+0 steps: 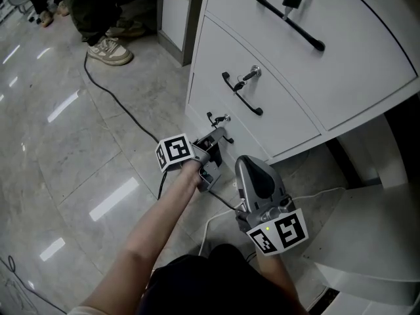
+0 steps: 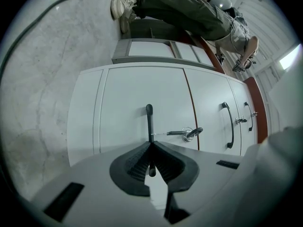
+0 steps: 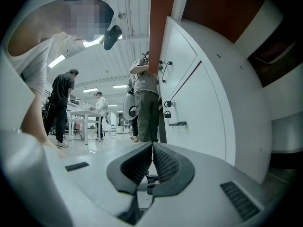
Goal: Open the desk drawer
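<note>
Your left gripper (image 2: 150,144) is clamped on the black handle (image 2: 149,118) of the bottom drawer (image 2: 128,96), with the bar running between the two closed jaws. That drawer sits lowest in the white desk pedestal (image 1: 367,58), just above the floor (image 1: 79,149), and its front looks flush with the one above. You have three drawers in the stack, with the middle drawer (image 1: 282,104) and top drawer (image 1: 354,25) above it. Each carries one black handle and one key, and the bottom key (image 2: 189,133) is just beside your jaws. Your right gripper (image 3: 152,149) is held near the pedestal, well short of any handle, with its two jaws pressed together on nothing. One black cable (image 1: 118,100) trails across the floor.
</note>
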